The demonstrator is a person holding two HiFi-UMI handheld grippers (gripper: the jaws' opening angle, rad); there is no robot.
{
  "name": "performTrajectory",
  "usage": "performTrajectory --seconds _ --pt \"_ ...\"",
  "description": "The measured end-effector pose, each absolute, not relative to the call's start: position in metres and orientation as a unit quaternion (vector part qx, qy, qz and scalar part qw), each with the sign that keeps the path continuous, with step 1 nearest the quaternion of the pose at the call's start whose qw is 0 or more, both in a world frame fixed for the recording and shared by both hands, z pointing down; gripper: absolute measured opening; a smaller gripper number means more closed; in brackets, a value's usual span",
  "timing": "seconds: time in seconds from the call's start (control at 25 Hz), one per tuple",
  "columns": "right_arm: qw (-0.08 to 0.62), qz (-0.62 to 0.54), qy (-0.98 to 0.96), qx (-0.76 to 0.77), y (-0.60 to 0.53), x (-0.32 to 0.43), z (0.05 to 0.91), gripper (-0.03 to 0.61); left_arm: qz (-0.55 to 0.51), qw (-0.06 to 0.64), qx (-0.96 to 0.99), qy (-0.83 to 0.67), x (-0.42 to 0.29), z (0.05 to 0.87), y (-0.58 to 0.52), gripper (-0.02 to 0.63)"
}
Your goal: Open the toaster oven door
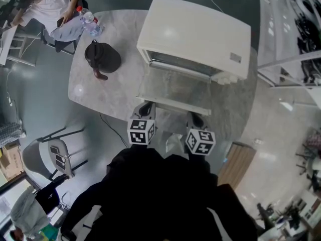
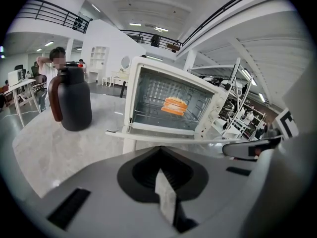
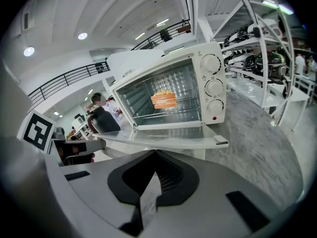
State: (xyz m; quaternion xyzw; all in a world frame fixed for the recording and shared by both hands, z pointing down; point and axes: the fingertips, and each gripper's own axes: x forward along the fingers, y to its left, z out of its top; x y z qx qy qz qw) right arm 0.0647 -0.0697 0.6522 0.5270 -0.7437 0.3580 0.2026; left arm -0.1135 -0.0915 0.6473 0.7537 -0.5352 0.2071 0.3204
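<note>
A white toaster oven (image 1: 195,34) sits on a grey marble table (image 1: 100,92). Its glass door (image 1: 173,89) already lies folded down flat toward the person. The door looks stiff, fairly light and probably breakable, hinged at the bottom. The handle along its front edge seems the place to grip. The left gripper (image 1: 144,109) and right gripper (image 1: 195,119) hover just beside that edge, each with its jaws closed together and holding nothing.

Office hall: mezzanine railing (image 2: 47,8), shelving racks (image 3: 262,48)
</note>
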Motion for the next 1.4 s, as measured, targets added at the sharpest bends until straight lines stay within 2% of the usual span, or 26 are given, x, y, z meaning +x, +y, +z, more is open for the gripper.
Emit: performTrajectory --seconds 1.4 --pt "0.221 0.39 -0.724 0.524 -0.056 0.064 0.693 0.003 0.262 0.332 0.748 -0.512 -0.116 0.689 -0.08 0.003"
